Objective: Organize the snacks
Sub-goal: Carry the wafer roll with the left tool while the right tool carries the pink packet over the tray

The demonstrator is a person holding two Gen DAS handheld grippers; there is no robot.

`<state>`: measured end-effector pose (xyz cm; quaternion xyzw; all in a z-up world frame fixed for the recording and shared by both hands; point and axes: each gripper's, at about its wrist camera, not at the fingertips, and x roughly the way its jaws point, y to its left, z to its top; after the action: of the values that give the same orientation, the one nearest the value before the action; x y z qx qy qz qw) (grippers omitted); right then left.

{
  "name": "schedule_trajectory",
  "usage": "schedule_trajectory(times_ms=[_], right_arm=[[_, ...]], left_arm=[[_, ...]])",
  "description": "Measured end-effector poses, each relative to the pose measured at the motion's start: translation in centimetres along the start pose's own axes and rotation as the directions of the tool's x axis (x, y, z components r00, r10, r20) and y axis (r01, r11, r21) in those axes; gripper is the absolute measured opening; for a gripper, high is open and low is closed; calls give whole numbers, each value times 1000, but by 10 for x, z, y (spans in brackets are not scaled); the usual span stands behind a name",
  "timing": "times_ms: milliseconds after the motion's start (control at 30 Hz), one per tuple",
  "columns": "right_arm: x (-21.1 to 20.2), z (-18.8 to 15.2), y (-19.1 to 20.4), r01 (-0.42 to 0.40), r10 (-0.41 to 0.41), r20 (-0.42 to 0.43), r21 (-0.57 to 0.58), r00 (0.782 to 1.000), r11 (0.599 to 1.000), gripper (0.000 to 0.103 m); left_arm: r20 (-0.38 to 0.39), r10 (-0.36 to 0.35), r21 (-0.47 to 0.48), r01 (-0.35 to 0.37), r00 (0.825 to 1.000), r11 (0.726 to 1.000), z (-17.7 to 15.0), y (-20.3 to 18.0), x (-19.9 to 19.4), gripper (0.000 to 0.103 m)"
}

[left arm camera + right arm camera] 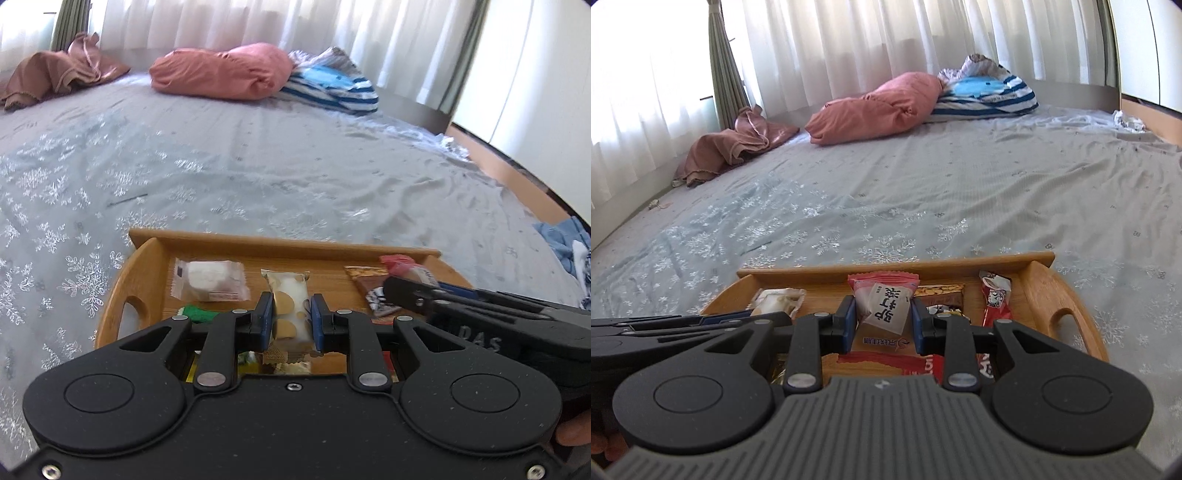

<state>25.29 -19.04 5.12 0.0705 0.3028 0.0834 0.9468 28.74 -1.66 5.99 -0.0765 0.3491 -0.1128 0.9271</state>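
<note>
A wooden tray [147,258] with handles lies on the bed and holds several wrapped snacks. My left gripper [291,317] is shut on a white and gold wrapped snack [291,295] over the tray. My right gripper [884,317] is shut on a pink and white snack packet [886,302] with black characters, over the same tray [1045,288]. In the left wrist view the right gripper [402,291] reaches in from the right. A white wrapped cake [208,278], a green item [197,313] and a brown packet [369,280] lie in the tray. A red stick packet [997,299] lies at the tray's right.
The bed has a grey snowflake-patterned sheet [258,166]. A pink pillow [221,72], a blue striped bundle [332,88] and brown cloth [62,72] lie at its far side by white curtains. A wooden bed edge [517,177] runs along the right.
</note>
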Motion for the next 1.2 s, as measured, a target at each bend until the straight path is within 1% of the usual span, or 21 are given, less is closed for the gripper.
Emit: schedule_trajectory(times_ms=[167,300,467,633,900,1200], right_arm=[[23,6,-7,-5,7,-53,24,999,1000,35],[37,8,-5,3,-3,-85,6,996,1000,35],[48,11,-7,-6,10,-113,32,994,999,35],[55,9,-10,-2,9,-129,50,992,999,35],[59,10,-9,-3,9,-133,44,991,999,35],[66,11,-7,-3,11,-140,56,990,998,35]], left_arm=[[-31,9,-33,-10,999,999,5,11,22,20],[-39,29,0,-29,999,1000,9,9,35,20],[-48,37,9,-36,998,999,10,8,43,20],[-60,41,20,-40,997,999,8,5,49,20],[-75,54,36,-51,996,998,4,3,57,20],[-75,65,35,-62,995,997,5,3,61,20]])
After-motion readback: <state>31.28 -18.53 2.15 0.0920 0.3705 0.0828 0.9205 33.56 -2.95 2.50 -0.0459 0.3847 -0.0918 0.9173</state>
